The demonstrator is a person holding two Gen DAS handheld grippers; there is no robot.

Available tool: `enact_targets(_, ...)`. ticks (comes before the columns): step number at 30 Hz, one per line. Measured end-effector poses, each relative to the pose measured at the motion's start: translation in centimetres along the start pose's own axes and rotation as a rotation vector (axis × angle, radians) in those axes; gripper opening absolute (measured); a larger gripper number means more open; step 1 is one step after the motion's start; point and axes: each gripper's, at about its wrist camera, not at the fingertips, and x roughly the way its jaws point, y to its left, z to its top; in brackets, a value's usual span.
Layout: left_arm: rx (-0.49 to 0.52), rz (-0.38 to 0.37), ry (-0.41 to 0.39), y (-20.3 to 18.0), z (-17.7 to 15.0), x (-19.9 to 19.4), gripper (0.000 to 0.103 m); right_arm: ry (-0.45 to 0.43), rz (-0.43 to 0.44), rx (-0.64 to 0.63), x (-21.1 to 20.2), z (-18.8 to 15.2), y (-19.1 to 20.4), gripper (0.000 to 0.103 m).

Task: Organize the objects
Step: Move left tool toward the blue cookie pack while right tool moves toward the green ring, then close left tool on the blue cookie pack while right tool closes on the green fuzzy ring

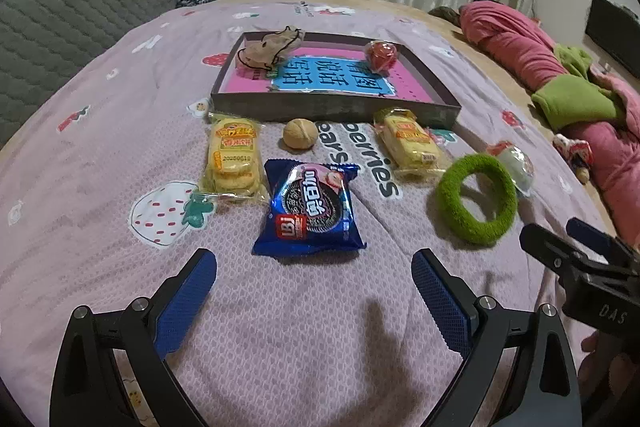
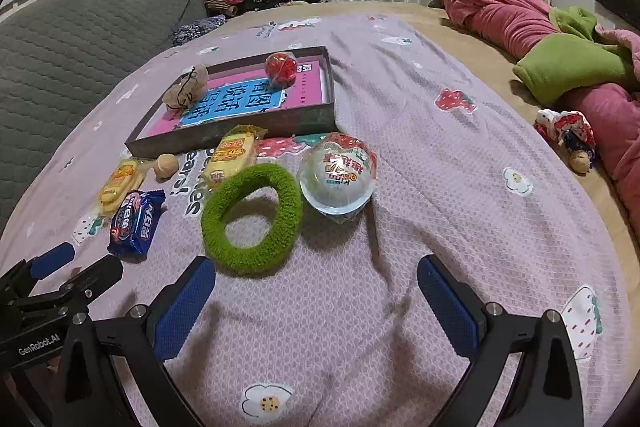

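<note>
Dark grey shallow cardboard tray (image 1: 332, 109) with pink-and-blue printed book inside, far side of lilac strawberry-print bedspread (image 2: 440, 187) on bed. Already in tray: beige drawstring pouch (image 1: 269, 49) at one far corner, red ball in clear wrap (image 1: 382, 55) at the other. Still outside, just before tray's near wall: two yellow cracker packs (image 1: 232, 157) (image 1: 412, 145), tan walnut (image 1: 300, 134) between them, blue sandwich-cookie packet (image 1: 310, 211), fuzzy green ring (image 2: 251, 217), clear dome-shaped snack pack (image 2: 338, 179) just beside ring. Roughly two in, six left, judging by layout. Left claw (image 1: 314, 307) apart, empty, hovering just short of cookie packet. Right claw (image 2: 316, 307) apart, empty, near green ring. Likely next picks: packet and ring. Pink and green bedding bundled at bed's right edge, unrelated.
</note>
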Motion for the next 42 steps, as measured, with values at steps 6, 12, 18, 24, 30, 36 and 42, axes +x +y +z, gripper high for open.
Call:
enact_targets(6, -0.018, 0.003, 0.009, 0.0, 0.8, 0.9, 0.098, 0.006, -0.004, 0.01, 0.7, 0.4, 0.1, 0.102)
enact_targets(12, -0.017, 0.004, 0.016, -0.4, 1.2, 1.9, 0.098, 0.019, -0.014, 0.048, 1.6, 0.3, -0.1, 0.102)
enact_targets(18, -0.013, 0.006, 0.018, -0.6, 1.3, 2.6, 0.096, 0.027, -0.007, 0.082, 2.2, 0.5, -0.2, 0.1)
enact_targets(24, -0.02, 0.008, 0.04, -0.5, 1.4, 3.5, 0.075, 0.037, 0.008, 0.1, 2.8, 0.6, 0.2, 0.089)
enact_targets(30, -0.013, 0.011, 0.051, -0.4, 1.5, 4.1, 0.074, 0.043, 0.031, 0.12, 3.6, 1.1, 0.9, 0.084)
enact_targets(36, -0.019, 0.02, 0.063, 0.0, 1.8, 4.8, 0.067, 0.053, 0.05, 0.139, 4.5, 1.5, 1.4, 0.071)
enact_targets(42, -0.007, 0.024, 0.067, -0.1, 1.9, 5.3, 0.064, 0.064, 0.062, 0.142, 5.3, 1.6, 1.7, 0.055)
